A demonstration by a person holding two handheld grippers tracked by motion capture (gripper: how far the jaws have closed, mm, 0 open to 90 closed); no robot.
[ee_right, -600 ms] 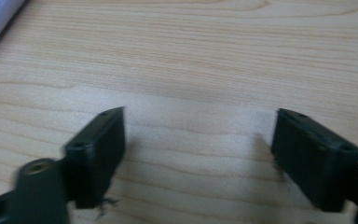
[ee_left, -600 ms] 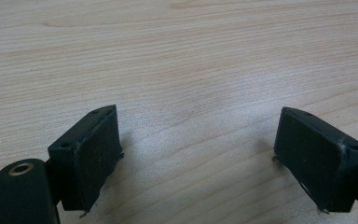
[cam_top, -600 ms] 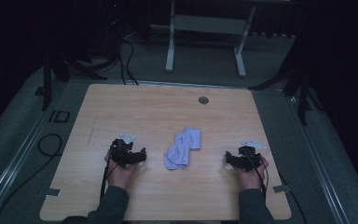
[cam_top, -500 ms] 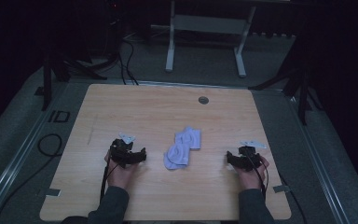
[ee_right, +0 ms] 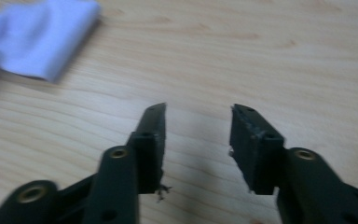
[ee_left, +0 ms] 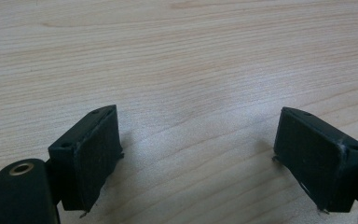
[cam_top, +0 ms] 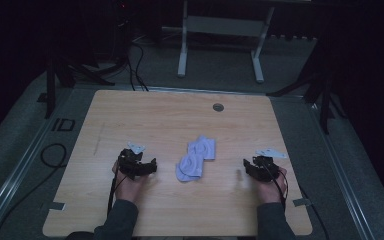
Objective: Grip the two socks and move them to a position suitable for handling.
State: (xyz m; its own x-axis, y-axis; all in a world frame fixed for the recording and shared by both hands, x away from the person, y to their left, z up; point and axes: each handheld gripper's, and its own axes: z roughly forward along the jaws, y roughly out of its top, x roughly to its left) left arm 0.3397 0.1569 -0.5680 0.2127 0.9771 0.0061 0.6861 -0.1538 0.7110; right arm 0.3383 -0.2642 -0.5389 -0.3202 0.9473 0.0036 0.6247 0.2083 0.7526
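The pale cloth (cam_top: 196,159) lies crumpled near the middle of my bench (cam_top: 145,112), slightly toward the near edge, running from near-left to far-right. It rests flat on the wood, untouched by either tool.

My left tool (cam_top: 150,166) sits to the left of the cloth, near it but apart, held low over the bench in my left hand (cam_top: 128,184). In the left gripper view its jaws stand wide apart with bare wood grain between the fingers (ee_left: 91,156); nothing is held.

My right tool (cam_top: 244,167) sits to the right of the cloth, farther from it than the left one, held in my right hand (cam_top: 269,189). In the right gripper view its jaws stand partly apart with nothing between the fingers (ee_right: 151,140), and they have just been closing. The cloth (ee_right: 37,37) appears in that view at the upper left, blurred, well ahead of the jaw tips.

A grey plate (cam_top: 271,153) tops the right tool. A round grommet (cam_top: 218,107) is set in the bench near its far edge. A metal stand (cam_top: 220,30) occupies the floor (cam_top: 25,145) beyond the bench.
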